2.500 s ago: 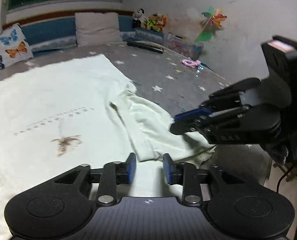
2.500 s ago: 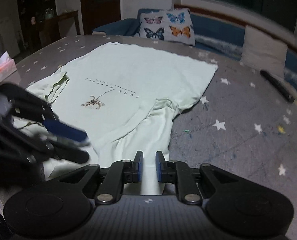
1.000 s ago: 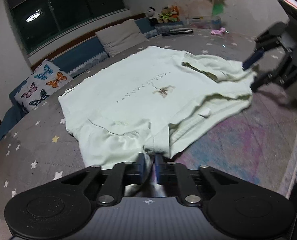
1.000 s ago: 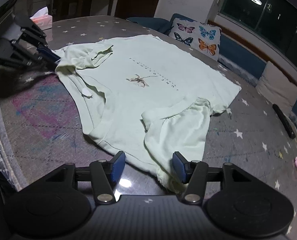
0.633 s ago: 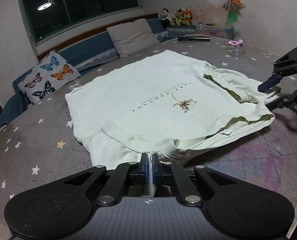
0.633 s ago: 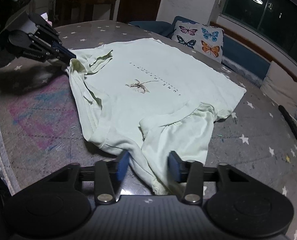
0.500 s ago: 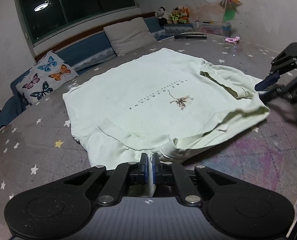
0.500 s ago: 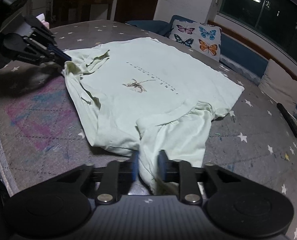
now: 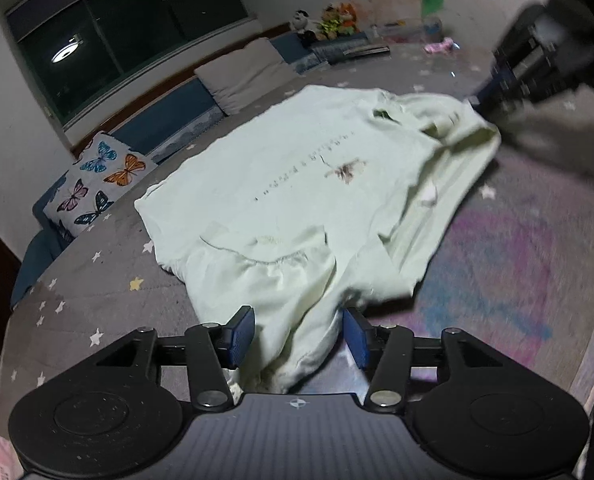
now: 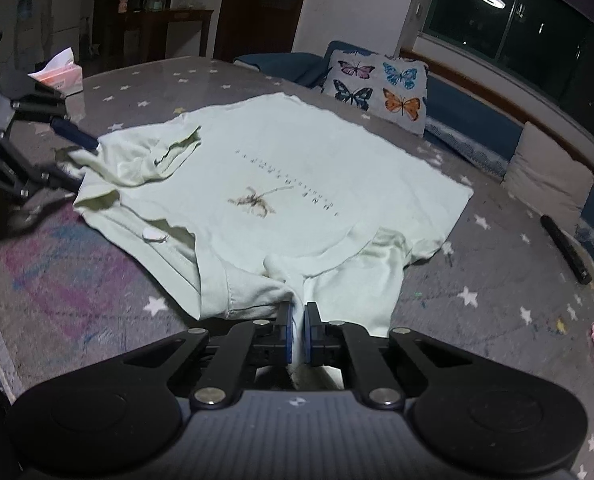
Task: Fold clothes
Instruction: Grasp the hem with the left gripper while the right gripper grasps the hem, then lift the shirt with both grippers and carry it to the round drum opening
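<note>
While the shirt (image 10: 297, 184) lay print-up on the starred table (image 10: 497, 280), each gripper worked one sleeve.

Close together, the right gripper's (image 10: 297, 330) blue pads (image 10: 311, 332) pinched a fold of sleeve cloth at the shirt's near edge, holding it. Across the shirt, the left gripper (image 9: 297, 334) stood wide, its pads (image 9: 241, 334) apart with the other sleeve lying loose between them, not clamped. Both sleeves were turned in over the body, and the collar side was rumpled. A butterfly pillow (image 10: 377, 88) sat beyond the far hem, a tissue box (image 10: 59, 72) at the table's far corner, and a dark rod (image 10: 565, 248) well apart from the shirt.
</note>
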`<state>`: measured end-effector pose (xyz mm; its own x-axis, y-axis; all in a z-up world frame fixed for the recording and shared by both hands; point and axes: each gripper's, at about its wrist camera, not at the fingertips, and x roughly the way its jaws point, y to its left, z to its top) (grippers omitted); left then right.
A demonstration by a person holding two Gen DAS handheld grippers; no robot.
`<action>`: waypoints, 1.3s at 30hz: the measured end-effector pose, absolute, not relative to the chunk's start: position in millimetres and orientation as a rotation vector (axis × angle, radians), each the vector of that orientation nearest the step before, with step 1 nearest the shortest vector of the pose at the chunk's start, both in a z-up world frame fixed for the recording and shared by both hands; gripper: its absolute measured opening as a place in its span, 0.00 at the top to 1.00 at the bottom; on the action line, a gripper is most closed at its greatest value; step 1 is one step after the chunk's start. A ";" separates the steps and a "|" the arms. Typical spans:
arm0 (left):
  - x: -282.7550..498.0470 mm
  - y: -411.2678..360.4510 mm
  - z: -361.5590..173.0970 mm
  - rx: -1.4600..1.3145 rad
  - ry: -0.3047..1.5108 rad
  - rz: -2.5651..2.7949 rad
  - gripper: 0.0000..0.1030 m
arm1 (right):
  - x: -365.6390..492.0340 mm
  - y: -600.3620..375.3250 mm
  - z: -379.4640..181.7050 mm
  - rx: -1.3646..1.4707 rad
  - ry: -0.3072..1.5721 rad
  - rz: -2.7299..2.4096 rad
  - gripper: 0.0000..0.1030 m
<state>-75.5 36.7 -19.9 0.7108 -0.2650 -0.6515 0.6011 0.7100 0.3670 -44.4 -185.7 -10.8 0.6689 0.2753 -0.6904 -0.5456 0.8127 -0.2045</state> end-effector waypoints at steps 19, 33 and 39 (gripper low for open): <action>-104.7 50.1 22.6 0.516 0.506 -0.507 0.97 | -87.2 -191.9 30.7 -0.399 0.554 0.446 0.97; -158.5 68.5 88.8 0.412 0.396 -0.421 0.97 | -159.9 -186.9 99.4 -0.453 0.463 0.552 0.97; -101.7 68.9 86.8 0.387 0.400 -0.416 0.97 | -102.1 -185.3 108.7 -0.447 0.471 0.527 0.97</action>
